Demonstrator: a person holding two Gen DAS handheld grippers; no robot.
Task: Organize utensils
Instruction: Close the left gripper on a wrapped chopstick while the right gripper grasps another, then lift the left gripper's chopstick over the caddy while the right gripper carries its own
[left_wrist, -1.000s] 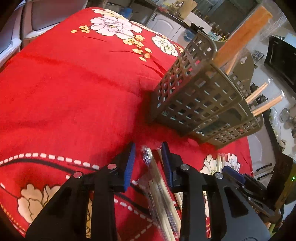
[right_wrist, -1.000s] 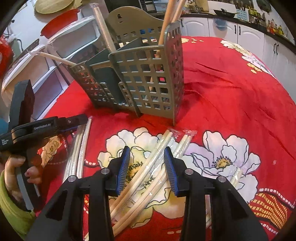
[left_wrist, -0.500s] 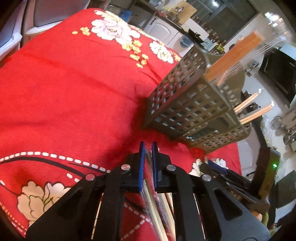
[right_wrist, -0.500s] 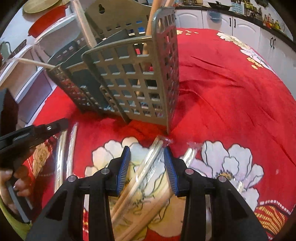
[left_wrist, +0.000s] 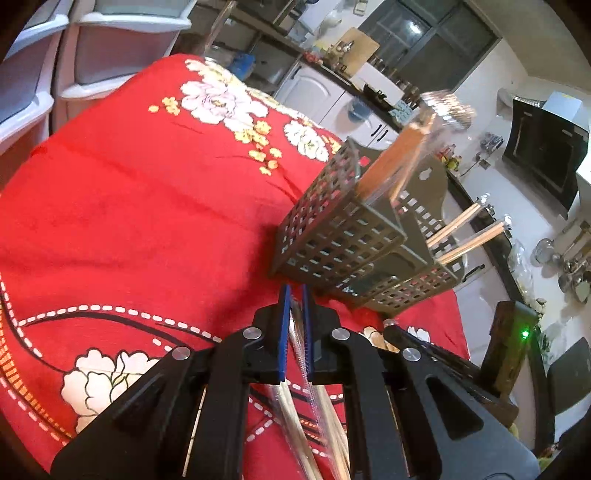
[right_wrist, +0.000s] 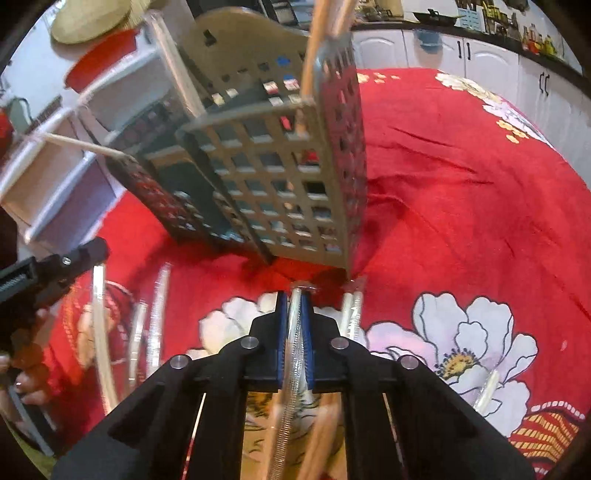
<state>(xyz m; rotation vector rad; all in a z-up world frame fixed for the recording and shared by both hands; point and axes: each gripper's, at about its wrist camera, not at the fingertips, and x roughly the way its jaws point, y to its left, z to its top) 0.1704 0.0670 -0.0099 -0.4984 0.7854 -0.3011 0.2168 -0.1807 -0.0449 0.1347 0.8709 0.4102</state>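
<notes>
On the red flowered cloth over the surface (left_wrist: 129, 206), each claw, left claw (left_wrist: 294, 295) and right claw (right_wrist: 294, 299), is clenched near the tip of light, stiff, slippery plastic-wrapped chopsticks (right_wrist: 293, 332), the gray utensil caddy (right_wrist: 280, 177) just ahead.

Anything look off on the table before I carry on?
Nothing damaged or spilled. Several wrapped chopsticks lie loose on the red cloth rather than in the grey caddy. Some chopsticks already in the caddy lean out sideways.
</notes>
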